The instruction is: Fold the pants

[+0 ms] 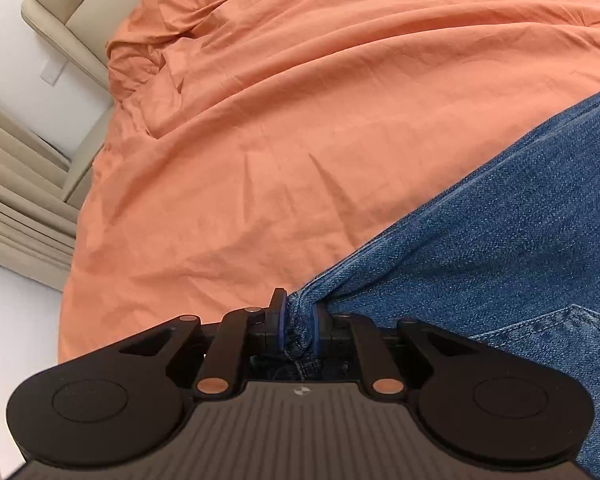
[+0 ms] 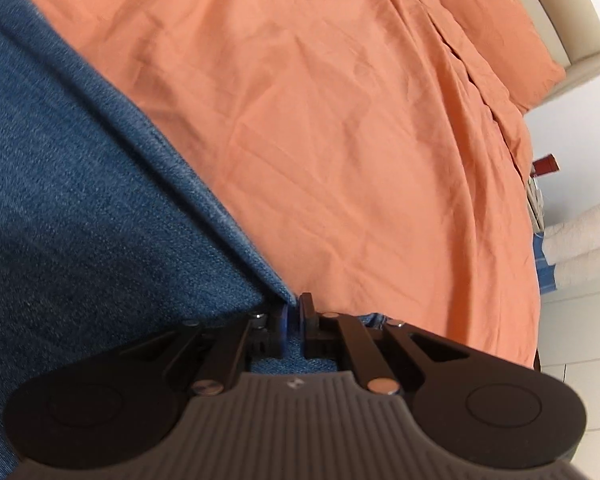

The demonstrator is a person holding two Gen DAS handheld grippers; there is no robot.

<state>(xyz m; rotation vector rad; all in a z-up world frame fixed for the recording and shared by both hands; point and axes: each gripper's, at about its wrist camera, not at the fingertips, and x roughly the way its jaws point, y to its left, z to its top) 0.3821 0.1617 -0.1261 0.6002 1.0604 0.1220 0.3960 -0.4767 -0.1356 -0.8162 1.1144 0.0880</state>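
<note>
We are holding the jeans [image 1: 500, 240] over the bed [image 1: 300, 120] with its orange sheet, the left tool [image 1: 298, 322] clamped on a bunched fold of denim at the edge nearest the headboard [image 1: 52, 20] side, and the right tool [image 2: 294, 318] pinched together on a thin flat edge of the same denim. We are gripping two edges at once, probably so that the cloth is hanging stretched between the tools and can be laid down flat instead of crumpling. A back pocket [image 1: 560, 332] is showing just beside the left tool, so we are judging that this end is near the waist.
</note>
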